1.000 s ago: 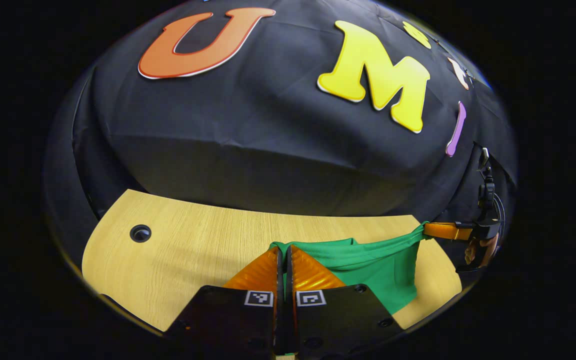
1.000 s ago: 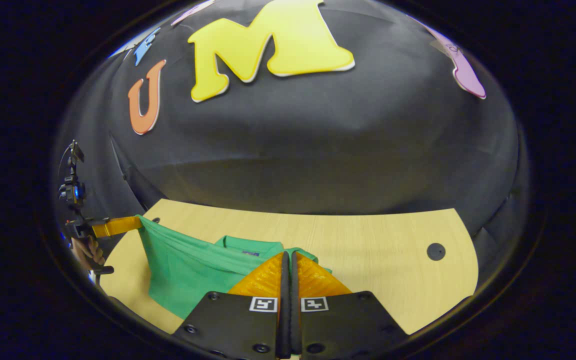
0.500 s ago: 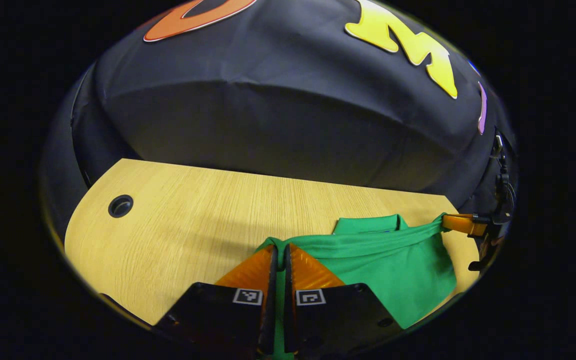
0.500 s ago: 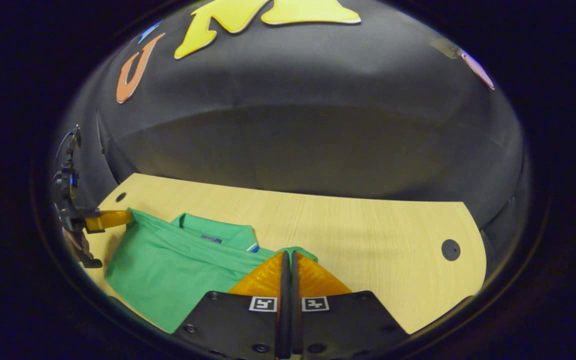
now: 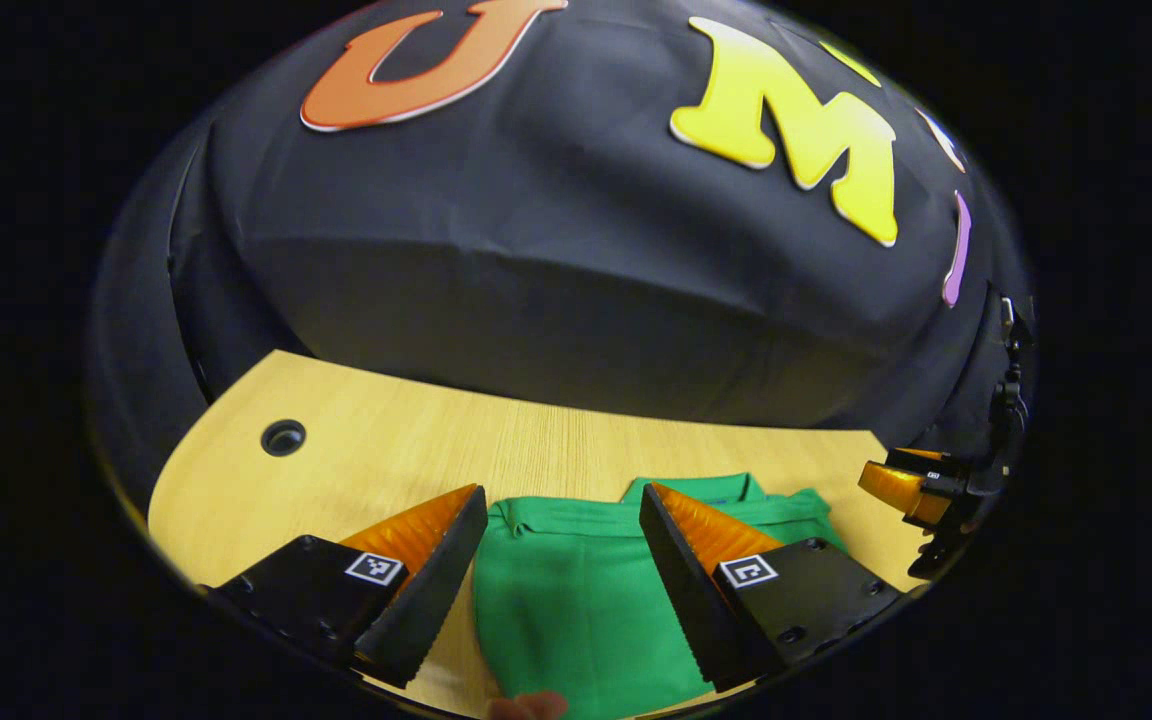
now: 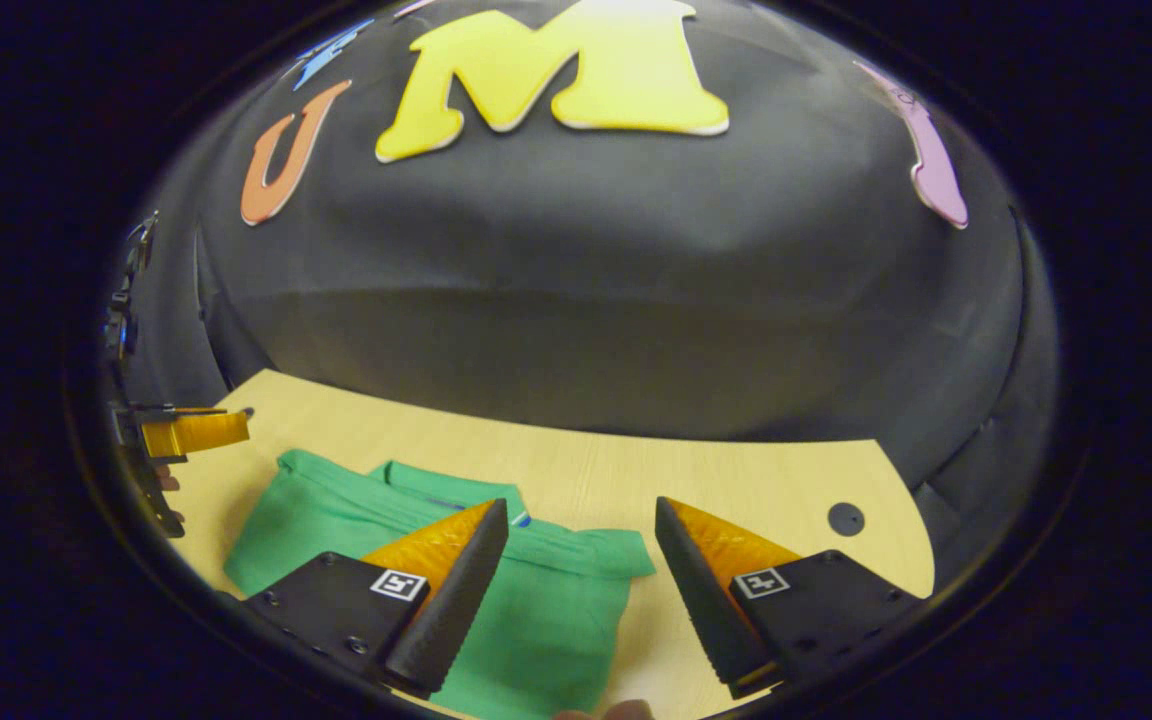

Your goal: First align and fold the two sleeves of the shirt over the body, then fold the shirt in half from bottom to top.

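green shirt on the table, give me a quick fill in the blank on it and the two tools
1. The green shirt lies folded on the ____ table.
2. The left tool has its fingers ____.
3. The right tool grips ____.
4. The shirt's collar lies at the end nearer the booth's ____.

Missing words: wooden; open; nothing; wall

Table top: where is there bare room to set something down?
Bare wood on the table runs from the green shirt to the cable hole, and past the shirt's other edge to the second hole. The shirt's patch is crowded.
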Demonstrator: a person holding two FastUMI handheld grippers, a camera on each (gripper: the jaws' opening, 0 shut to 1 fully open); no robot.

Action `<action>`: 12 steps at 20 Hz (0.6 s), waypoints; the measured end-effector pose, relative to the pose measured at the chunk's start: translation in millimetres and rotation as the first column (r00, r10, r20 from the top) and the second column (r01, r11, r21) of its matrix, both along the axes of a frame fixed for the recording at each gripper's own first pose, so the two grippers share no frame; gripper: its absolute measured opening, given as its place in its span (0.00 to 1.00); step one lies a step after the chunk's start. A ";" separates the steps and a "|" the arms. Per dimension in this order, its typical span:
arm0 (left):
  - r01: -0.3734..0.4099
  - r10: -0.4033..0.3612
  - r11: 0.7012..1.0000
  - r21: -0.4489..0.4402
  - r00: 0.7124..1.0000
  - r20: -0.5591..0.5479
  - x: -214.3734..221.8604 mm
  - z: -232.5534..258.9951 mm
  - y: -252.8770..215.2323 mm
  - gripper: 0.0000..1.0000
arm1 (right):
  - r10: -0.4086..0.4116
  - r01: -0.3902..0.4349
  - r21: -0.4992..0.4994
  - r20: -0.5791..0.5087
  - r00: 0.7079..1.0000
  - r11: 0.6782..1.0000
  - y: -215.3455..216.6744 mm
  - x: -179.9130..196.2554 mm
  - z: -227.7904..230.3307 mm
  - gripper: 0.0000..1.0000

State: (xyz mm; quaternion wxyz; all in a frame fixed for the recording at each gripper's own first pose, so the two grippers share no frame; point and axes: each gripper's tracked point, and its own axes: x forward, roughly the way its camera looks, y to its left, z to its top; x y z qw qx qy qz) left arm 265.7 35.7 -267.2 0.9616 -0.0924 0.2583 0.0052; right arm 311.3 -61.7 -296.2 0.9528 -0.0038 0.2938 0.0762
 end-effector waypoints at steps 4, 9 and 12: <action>0.003 -0.017 0.997 0.083 0.985 0.169 -42.5 120.2 -6.9 0.99 | -0.035 0.033 0.015 0.152 0.988 0.999 -0.5 -43.0 103.5 0.95; -0.021 -0.012 0.995 0.099 0.948 0.318 -134.3 224.1 -38.7 0.98 | -0.087 0.086 0.019 0.345 0.934 0.996 3.9 -134.8 212.8 0.92; -0.064 0.015 0.992 0.113 0.921 0.389 -188.2 258.8 -48.5 0.98 | -0.085 0.087 0.013 0.409 0.909 0.996 9.6 -200.7 244.1 0.92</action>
